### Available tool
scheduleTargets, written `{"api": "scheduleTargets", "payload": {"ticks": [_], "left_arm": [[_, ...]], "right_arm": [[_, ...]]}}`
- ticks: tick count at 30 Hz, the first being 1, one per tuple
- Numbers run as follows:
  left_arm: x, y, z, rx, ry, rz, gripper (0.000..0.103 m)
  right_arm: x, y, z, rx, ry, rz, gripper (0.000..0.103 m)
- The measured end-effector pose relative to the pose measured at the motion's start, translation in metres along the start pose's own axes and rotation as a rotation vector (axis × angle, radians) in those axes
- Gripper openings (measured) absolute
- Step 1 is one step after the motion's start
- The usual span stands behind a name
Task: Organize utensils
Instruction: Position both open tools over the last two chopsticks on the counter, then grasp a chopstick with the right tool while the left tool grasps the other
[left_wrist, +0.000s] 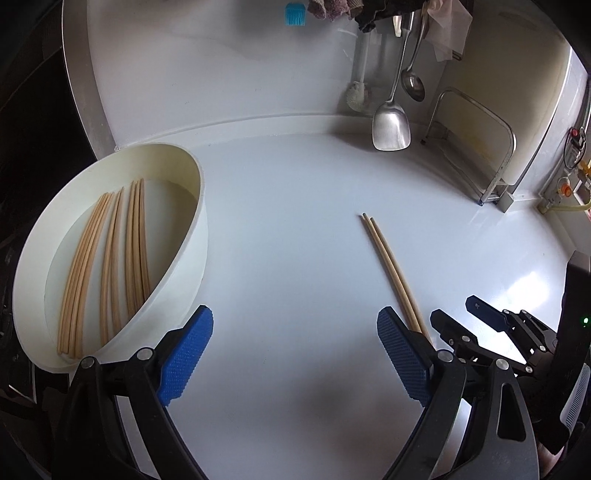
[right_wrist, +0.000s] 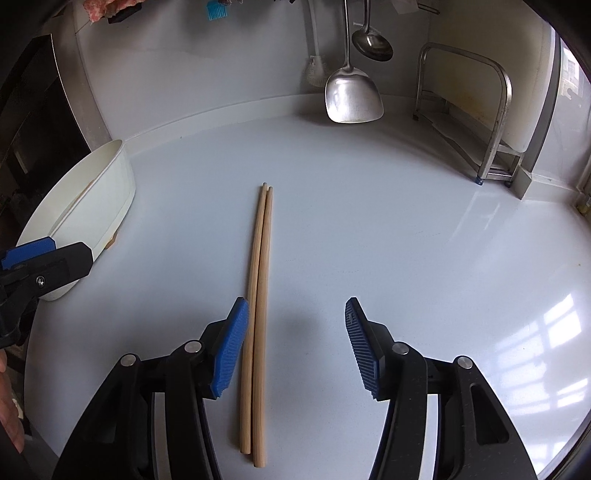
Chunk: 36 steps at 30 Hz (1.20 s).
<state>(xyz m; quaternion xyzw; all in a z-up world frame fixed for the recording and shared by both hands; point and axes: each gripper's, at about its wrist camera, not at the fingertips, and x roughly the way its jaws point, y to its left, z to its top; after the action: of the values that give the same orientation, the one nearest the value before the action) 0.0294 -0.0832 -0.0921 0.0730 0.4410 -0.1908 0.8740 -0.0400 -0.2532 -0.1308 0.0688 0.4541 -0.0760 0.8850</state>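
Two wooden chopsticks (right_wrist: 258, 295) lie side by side on the white counter, also seen in the left wrist view (left_wrist: 391, 269). My right gripper (right_wrist: 295, 343) is open and low over their near half, the pair lying just inside its left finger pad (right_wrist: 229, 350). It shows in the left wrist view (left_wrist: 465, 314) too. A white oval tub (left_wrist: 110, 258) holds several more chopsticks (left_wrist: 107, 266) and sits at the left; it appears in the right wrist view (right_wrist: 85, 218). My left gripper (left_wrist: 295, 350) is open and empty beside the tub's right wall.
A steel spatula (right_wrist: 351, 96) and a ladle (right_wrist: 371, 44) hang on the back wall. A metal rack (right_wrist: 480, 122) holding a white board stands at the back right. A blue brush (left_wrist: 294, 14) hangs above. The counter's left edge runs behind the tub.
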Motion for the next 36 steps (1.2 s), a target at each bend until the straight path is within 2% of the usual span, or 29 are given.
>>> {"api": "scheduleTargets", "payload": {"ticks": [11, 18, 25, 27, 29, 32, 36], "left_arm": [[0.009, -0.004, 0.003, 0.018, 0.003, -0.003, 0.089], [0.012, -0.01, 0.002, 0.013, 0.012, -0.01, 0.089], [0.015, -0.014, -0.001, 0.002, 0.021, -0.014, 0.089], [0.017, -0.015, -0.001, 0.001, 0.024, -0.012, 0.089], [0.018, -0.017, -0.002, 0.002, 0.029, -0.011, 0.089], [0.021, -0.025, -0.004, 0.006, 0.037, -0.016, 0.089], [0.03, -0.038, -0.008, 0.007, 0.055, -0.018, 0.089]], "right_arm": [[0.016, 0.005, -0.003, -0.035, 0.028, -0.038, 0.052], [0.015, 0.009, -0.005, -0.095, 0.016, -0.067, 0.052], [0.016, 0.011, -0.011, -0.136, 0.035, -0.056, 0.042], [0.016, 0.012, -0.011, -0.146, 0.032, -0.05, 0.036], [0.016, 0.012, -0.011, -0.152, 0.033, -0.041, 0.022], [0.015, 0.008, -0.011, -0.148, 0.036, -0.026, 0.009], [0.013, -0.003, -0.012, -0.126, 0.034, -0.018, 0.008]]}}
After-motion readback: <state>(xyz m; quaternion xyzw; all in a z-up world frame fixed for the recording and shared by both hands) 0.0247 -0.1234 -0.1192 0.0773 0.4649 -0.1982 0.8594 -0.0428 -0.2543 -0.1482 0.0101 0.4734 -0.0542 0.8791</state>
